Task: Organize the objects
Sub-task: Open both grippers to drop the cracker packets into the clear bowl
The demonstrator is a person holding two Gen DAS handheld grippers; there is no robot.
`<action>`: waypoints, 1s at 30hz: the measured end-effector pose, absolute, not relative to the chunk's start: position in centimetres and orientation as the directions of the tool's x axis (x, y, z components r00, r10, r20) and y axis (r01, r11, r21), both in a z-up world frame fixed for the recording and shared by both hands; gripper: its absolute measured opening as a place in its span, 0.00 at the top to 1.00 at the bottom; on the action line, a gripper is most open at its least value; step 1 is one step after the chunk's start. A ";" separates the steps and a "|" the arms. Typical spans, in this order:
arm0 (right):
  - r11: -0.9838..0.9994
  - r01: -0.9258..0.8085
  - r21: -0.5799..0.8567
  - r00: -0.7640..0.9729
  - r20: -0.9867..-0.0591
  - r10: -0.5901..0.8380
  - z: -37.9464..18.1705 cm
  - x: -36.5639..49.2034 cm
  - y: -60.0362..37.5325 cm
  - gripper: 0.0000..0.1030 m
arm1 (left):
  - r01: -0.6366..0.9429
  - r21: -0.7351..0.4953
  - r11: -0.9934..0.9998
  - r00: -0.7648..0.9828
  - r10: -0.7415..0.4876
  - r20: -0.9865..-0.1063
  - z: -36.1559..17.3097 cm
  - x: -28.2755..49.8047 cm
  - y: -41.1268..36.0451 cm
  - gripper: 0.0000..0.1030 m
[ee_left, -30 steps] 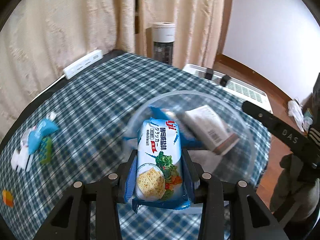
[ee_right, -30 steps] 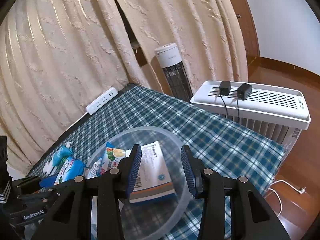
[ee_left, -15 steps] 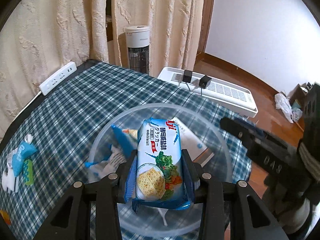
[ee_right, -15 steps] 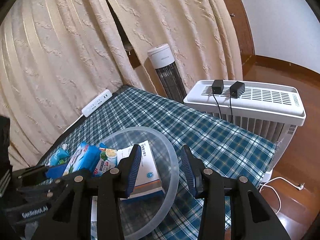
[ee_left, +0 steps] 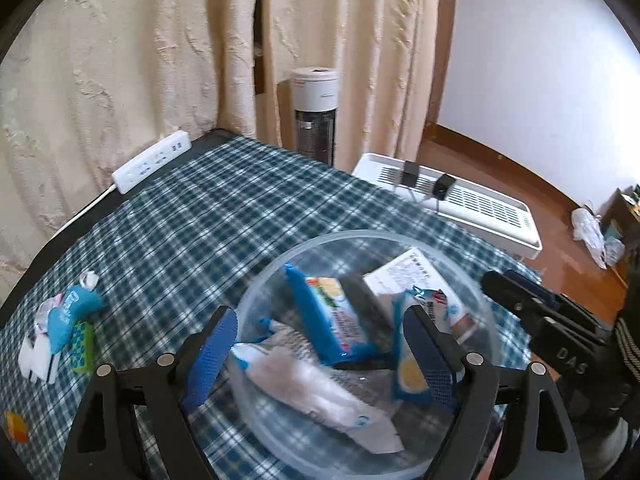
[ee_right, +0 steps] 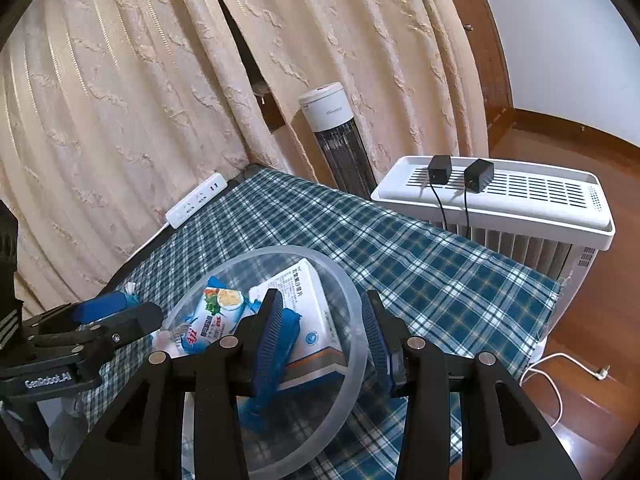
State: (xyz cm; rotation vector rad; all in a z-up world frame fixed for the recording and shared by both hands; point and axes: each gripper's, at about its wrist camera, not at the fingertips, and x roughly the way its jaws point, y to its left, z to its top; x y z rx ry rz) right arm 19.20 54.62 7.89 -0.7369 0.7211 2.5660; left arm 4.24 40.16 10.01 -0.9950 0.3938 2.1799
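A clear plastic bowl [ee_left: 280, 276] sits on the blue plaid tablecloth [ee_left: 208, 216] and holds several snack packets and a white box [ee_left: 412, 276]. My left gripper [ee_left: 320, 344] is open over the bowl's near rim; the blue cracker packet [ee_left: 416, 356] it held lies in the bowl against the right finger. My right gripper [ee_right: 320, 336] is open and empty, its fingers astride the bowl's right rim [ee_right: 352, 300]. The left gripper also shows in the right wrist view [ee_right: 120, 316] at the bowl's left side.
A few small blue and white packets [ee_left: 60, 320] and an orange piece [ee_left: 16, 426] lie on the cloth at the left. A white power strip [ee_left: 152, 160] lies at the far edge. A white heater [ee_right: 492, 208] and a tower fan [ee_right: 336, 136] stand beyond the table.
My left gripper has opened and let go of the cracker packet, which has dropped into the bowl. The right gripper has stayed open at the bowl's rim.
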 end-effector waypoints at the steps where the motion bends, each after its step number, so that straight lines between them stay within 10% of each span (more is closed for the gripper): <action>1: -0.801 -0.473 0.368 -0.794 -0.573 0.206 7.9 19.2 54.5 0.58 | -0.698 -0.012 -0.716 -0.465 0.466 -0.753 10.0 4.0 40.0 0.14; 30: -0.867 -0.341 0.363 -0.828 -0.552 0.094 9.5 15.8 48.3 0.50 | -0.503 0.080 -0.861 -0.617 0.293 -0.731 9.9 2.1 31.6 0.00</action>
